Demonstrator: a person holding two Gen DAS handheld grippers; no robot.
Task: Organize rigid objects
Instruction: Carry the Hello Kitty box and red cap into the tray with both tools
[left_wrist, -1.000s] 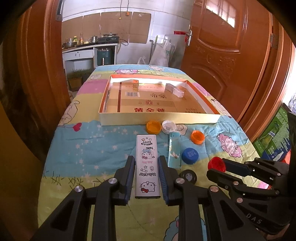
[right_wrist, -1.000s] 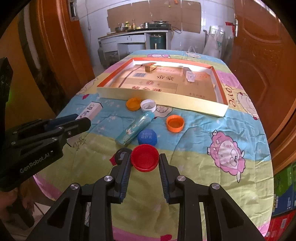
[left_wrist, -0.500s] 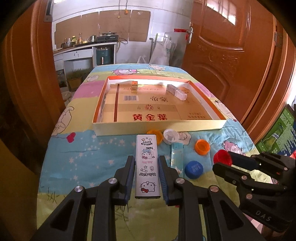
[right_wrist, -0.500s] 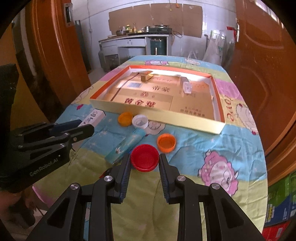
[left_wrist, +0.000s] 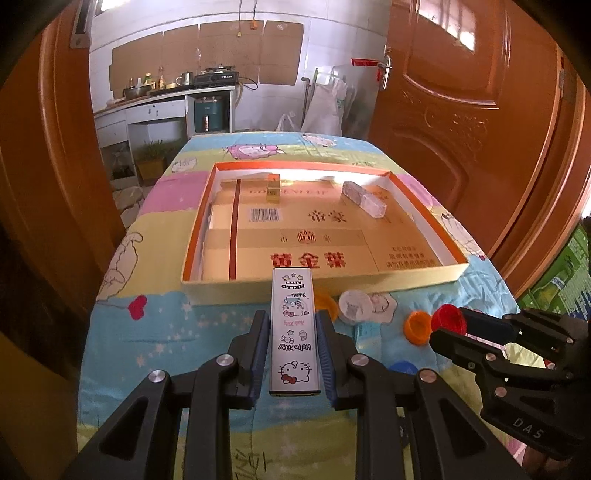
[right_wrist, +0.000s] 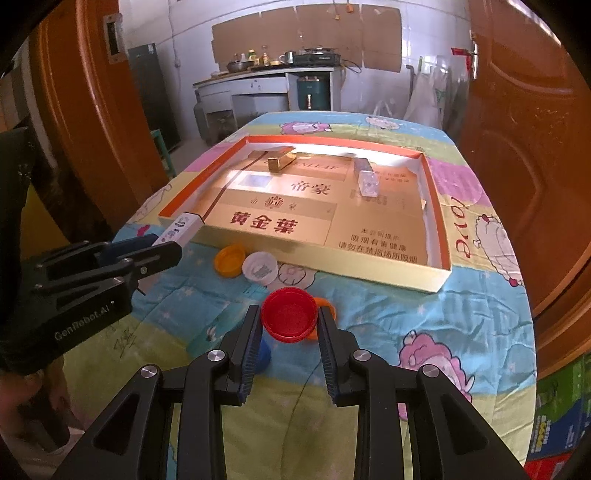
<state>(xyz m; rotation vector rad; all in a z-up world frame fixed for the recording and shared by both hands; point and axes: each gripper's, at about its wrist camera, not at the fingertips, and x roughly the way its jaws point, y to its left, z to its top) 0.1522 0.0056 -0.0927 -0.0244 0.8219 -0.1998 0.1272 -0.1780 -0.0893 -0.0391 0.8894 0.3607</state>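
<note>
My left gripper (left_wrist: 292, 321) is shut on a white Hello Kitty box (left_wrist: 293, 328), held above the table with its far end over the front wall of the shallow cardboard tray (left_wrist: 332, 278). My right gripper (right_wrist: 289, 317) is shut on a red bottle cap (right_wrist: 289, 318), held above the table just short of the tray (right_wrist: 369, 275). The tray holds a small gold box (left_wrist: 273, 188) and a clear block (left_wrist: 364, 199). The right gripper with its red cap also shows in the left wrist view (left_wrist: 448, 319).
On the cartoon-print cloth lie an orange cap (right_wrist: 229, 259), a white cap (right_wrist: 259, 266), another orange cap (left_wrist: 417, 326), a blue cap (right_wrist: 263, 354) and a slim blue-green box (right_wrist: 207, 338). Wooden doors stand on both sides. A kitchen counter stands beyond the table.
Both grippers have lifted and moved forward toward the tray, carrying the Hello Kitty box and the red cap. The box's far end now reaches the tray's front wall.
</note>
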